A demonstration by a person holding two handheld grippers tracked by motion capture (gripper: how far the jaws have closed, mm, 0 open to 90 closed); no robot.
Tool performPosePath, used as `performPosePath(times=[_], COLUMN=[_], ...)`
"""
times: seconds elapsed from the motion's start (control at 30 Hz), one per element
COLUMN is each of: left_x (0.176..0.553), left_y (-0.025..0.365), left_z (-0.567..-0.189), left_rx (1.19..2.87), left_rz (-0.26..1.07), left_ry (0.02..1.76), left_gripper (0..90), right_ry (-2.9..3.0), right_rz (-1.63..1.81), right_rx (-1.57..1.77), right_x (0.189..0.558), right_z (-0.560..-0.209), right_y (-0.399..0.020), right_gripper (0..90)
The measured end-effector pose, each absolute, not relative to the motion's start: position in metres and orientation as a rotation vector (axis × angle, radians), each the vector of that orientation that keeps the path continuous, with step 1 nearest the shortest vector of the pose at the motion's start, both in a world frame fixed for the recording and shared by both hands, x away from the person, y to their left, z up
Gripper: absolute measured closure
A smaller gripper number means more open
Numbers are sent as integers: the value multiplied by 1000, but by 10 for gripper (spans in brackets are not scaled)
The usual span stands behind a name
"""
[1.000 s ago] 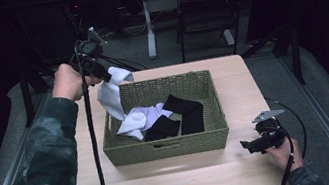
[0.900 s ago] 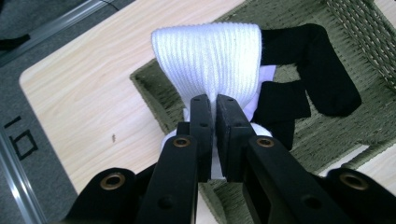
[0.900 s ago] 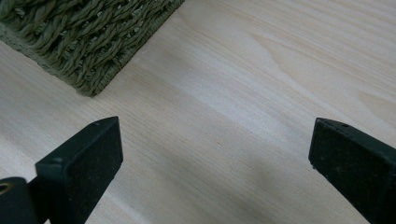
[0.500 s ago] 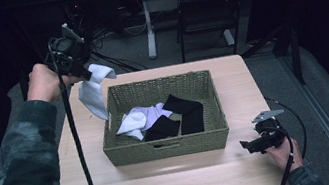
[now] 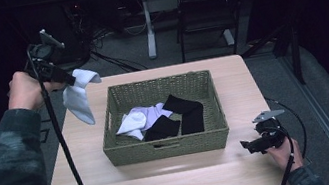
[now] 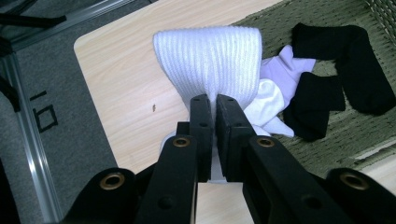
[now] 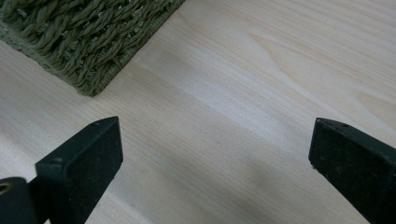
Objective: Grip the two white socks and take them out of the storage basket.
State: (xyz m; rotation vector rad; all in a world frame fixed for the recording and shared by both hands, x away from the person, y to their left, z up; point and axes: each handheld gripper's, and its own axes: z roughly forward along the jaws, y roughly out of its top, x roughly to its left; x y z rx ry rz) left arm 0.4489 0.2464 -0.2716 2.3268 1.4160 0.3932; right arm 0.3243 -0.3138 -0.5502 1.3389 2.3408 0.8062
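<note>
The left gripper [image 5: 69, 80], clamped on a white sock [image 5: 79, 95], has lifted it clear left of the basket [image 5: 166, 148], suggesting sorting; the right gripper [image 5: 255, 145], jaws apart, idles right of it.

Dim room, sharp lit tabletop

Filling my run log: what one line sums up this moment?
left gripper: shut on white sock, raised left of basket | right gripper: open, idle over table
</note>
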Motion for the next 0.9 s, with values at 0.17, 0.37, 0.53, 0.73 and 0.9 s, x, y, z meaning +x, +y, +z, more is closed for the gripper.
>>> performPosePath(times=[0.17,0.37,0.53,0.73,0.9], left_x=[447,446,446,445,444], left_y=[256,264,269,277,284], left_z=[-275,-280,-284,-293,-306], left_rx=[2316,2309,2307,2300,2294], left_rz=[394,389,380,372,347], left_ry=[1438,1459,1473,1500,1527], left_gripper=[855,855,855,855,854], right_ry=[2347,2348,2352,2349,2347], right_rz=[805,805,795,795,802], right_rx=[1334,1333,1333,1334,1336], right_x=[325,325,325,325,325], right_z=[-550,-550,-550,-550,-550], right_y=[-312,-312,-313,-312,-313], right_gripper=[22,23,22,22,23])
